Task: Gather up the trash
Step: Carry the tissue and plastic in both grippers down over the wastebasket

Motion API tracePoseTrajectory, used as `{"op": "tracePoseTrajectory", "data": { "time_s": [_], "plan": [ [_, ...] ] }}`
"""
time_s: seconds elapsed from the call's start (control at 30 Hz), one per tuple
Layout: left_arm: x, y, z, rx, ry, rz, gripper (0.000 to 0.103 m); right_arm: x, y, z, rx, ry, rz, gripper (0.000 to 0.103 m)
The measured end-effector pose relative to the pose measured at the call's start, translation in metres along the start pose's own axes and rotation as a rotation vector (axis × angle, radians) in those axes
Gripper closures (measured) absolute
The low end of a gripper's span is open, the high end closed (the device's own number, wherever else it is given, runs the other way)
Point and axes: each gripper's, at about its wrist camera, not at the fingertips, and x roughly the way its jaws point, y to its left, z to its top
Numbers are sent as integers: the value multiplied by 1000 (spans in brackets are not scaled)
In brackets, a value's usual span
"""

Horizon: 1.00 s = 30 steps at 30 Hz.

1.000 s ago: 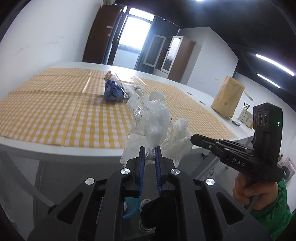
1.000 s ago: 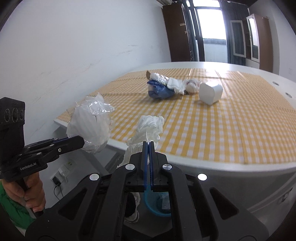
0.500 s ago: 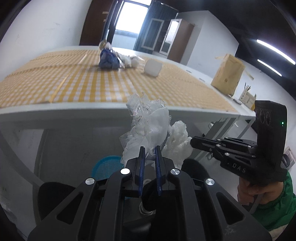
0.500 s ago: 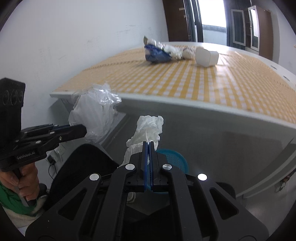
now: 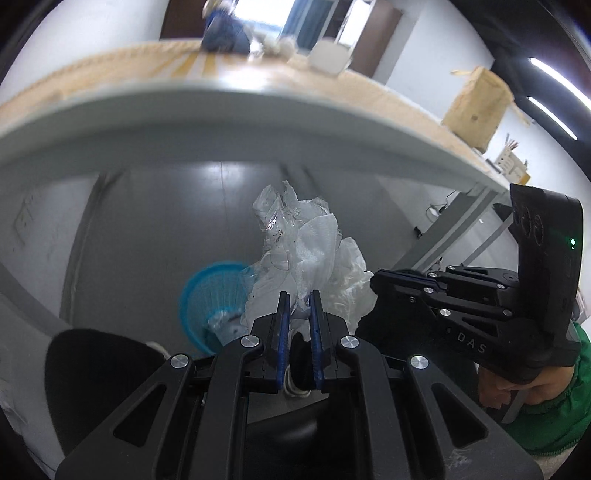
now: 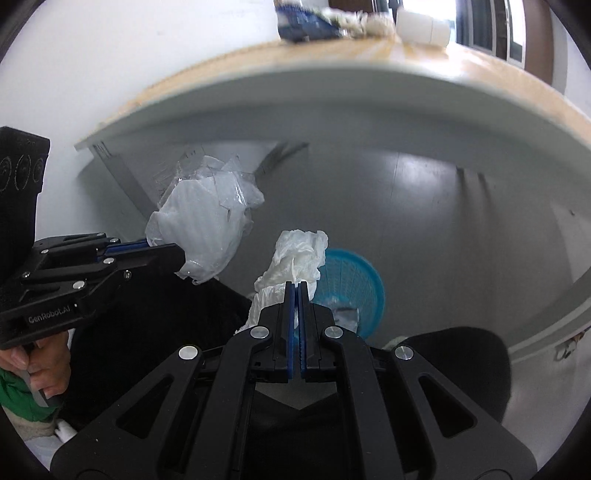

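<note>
Left wrist view shows your left hand-held gripper (image 5: 298,306) pinching a crumpled clear plastic wrapper (image 5: 295,254), its blue pads drawn close on the lower folds with the bulk standing up beyond the tips. Your right hand-held gripper (image 6: 296,291) has its pads pressed almost together on a wad of white tissue (image 6: 295,258), which rises past the fingertips in a soft, twisted plume.

Below and beyond both tips sits the blue basket (image 6: 351,284) on the floor, under the edge of the worktop (image 5: 221,107). From the left gripper it lies down and to the left; from the right gripper, just right of the tips and lower.

The risk, as I judge it, is a miss on release — both pieces are light and airy, so they may drift or flutter sideways instead of falling straight, and neither gripper looks squarely above the basket mouth yet. The wrapper is springy and could cling to a pad or catch on the tissue, since the two loads hang close together. More rubbish remains up on the worktop — a blue packet (image 6: 306,18) and a white cup (image 6: 421,22), both blurred.
</note>
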Motion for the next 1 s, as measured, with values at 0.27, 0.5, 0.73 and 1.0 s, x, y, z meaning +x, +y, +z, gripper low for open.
{"op": "tracePoseTrajectory", "data": {
  "time_s": [0.27, 0.5, 0.73, 1.0],
  "plan": [
    [52, 35, -5, -88, 99, 10, 93, 59, -11, -4, 31, 106, 0, 102],
    [92, 59, 4, -168, 176, 5, 93, 109, -27, -8, 84, 198, -28, 102],
    [132, 80, 9, -213, 237, 28, 93, 145, -36, -4, 115, 251, -25, 102],
    [161, 100, 10, -270, 286, 22, 93, 189, -52, 0, 160, 319, -28, 102]
  ]
}}
